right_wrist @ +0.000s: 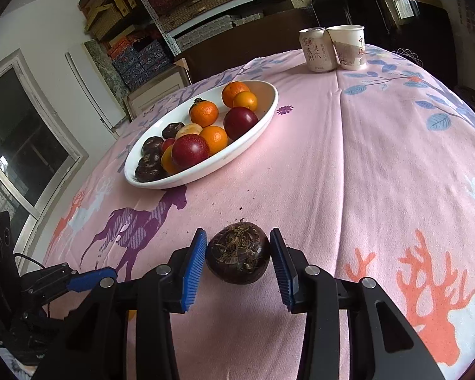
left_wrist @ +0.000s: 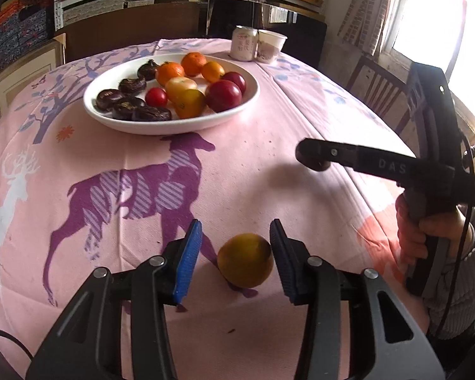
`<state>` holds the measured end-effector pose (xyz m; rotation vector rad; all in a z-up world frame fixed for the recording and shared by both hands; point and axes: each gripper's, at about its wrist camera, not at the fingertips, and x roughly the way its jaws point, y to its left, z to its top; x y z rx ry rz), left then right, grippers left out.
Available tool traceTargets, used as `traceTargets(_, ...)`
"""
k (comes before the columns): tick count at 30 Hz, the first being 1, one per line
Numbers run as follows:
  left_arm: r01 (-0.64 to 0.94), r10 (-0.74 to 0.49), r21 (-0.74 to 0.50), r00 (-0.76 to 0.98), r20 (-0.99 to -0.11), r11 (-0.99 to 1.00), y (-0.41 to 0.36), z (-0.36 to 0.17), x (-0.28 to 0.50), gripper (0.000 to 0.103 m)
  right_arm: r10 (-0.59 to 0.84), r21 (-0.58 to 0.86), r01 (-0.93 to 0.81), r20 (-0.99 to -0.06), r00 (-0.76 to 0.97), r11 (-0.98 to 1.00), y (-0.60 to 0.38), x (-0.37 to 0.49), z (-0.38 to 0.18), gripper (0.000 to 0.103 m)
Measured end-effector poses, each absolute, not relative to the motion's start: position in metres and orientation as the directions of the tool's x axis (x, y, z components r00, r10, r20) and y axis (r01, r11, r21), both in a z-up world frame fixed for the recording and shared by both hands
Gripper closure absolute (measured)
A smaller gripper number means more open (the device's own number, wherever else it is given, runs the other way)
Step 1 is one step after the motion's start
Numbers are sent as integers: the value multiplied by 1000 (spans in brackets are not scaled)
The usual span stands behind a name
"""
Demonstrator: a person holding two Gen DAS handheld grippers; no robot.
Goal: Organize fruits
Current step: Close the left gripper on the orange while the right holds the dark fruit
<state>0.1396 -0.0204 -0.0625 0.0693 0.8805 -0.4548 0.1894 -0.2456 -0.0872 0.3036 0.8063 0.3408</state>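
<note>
Left fingers: the left gripper (left_wrist: 236,261) has its blue pads (left_wrist: 186,262) set around a yellow-orange fruit (left_wrist: 245,260) on the tablecloth (left_wrist: 269,164); the right pad touches the fruit, the left pad stands clear of it, so the fruit is not clamped.
Right fingers: the right gripper (right_wrist: 238,262) is closed narrow on a dark brown water chestnut (right_wrist: 238,258), both pads against its sides, the chestnut lifted off the cloth.
Plate: a white oval plate (left_wrist: 123,125) sits farther back on the table, well apart from both grippers.
Plate contents: oranges (left_wrist: 193,63), red plums (left_wrist: 223,95) and more dark chestnuts (left_wrist: 128,85).
Far edge: a drink can (right_wrist: 316,50) and a paper cup (right_wrist: 348,47), touching each other.
Person: a hand (left_wrist: 427,231) in a grey ribbed sleeve holds the right gripper's handle.
</note>
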Motion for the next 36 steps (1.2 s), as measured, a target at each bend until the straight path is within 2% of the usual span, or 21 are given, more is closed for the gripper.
traceTargets(5, 358, -324, -109, 622, -713, 927, 3, -34, 168, 59, 429, 406, -201, -615, 662, 892, -246, 186, -81, 61)
traceTargets(11, 305, -313, -134, 672, -671, 943, 23, -3, 214, 59, 418, 361, -236, -601, 681, 902, -235, 193, -64, 61)
traceTargets(14, 347, -400, -219, 631, -665, 912, 23, 2, 214, 61, 421, 353, -249, -588, 690, 902, -232, 205, -52, 61)
traceTargets(15, 374, -414, -213, 621, -666, 903, 17, 0, 205, 59, 425, 359, -250, -583, 692, 899, -231, 208, -53, 61)
traceTargets(17, 440, -437, -186, 584, -684, 878, 4, -10, 181, 48, 437, 378, -246, -587, 681, 893, -233, 211, -60, 61)
traceTargets(18, 470, -445, -175, 560, -699, 865, -4, -18, 169, 38, 440, 390, -237, -599, 669, 890, -234, 213, -68, 61)
traceTargets(19, 494, -447, -163, 538, -715, 854, -11, -25, 158, 35, 440, 400, -222, -613, 656, 889, -236, 215, -74, 61)
traceTargets(21, 524, -436, -139, 501, -748, 840, -25, -41, 144, 35, 436, 411, -202, -623, 649, 889, -240, 216, -79, 61)
traceTargets(24, 561, -463, -171, 432, -774, 810, -42, -60, 136, 35, 439, 421, -202, -602, 667, 884, -243, 213, -76, 61)
traceTargets(27, 582, -421, -119, 415, -807, 804, -60, -74, 136, 35, 437, 428, -190, -609, 662, 883, -246, 213, -79, 61)
traceTargets(30, 587, -390, -89, 410, -824, 805, -65, -84, 135, 40, 441, 434, -191, -603, 664, 880, -247, 212, -79, 61)
traceTargets(32, 581, -373, -70, 422, -826, 811, -64, -83, 133, 50, 442, 433, -193, -602, 665, 880, -247, 212, -79, 61)
traceTargets(34, 578, -409, -119, 403, -818, 807, -58, -81, 134, 66, 442, 433, -193, -603, 664, 880, -247, 212, -79, 61)
traceTargets(36, 565, -416, -133, 410, -812, 815, -54, -79, 134, 67, 442, 434, -193, -599, 668, 880, -247, 212, -78, 61)
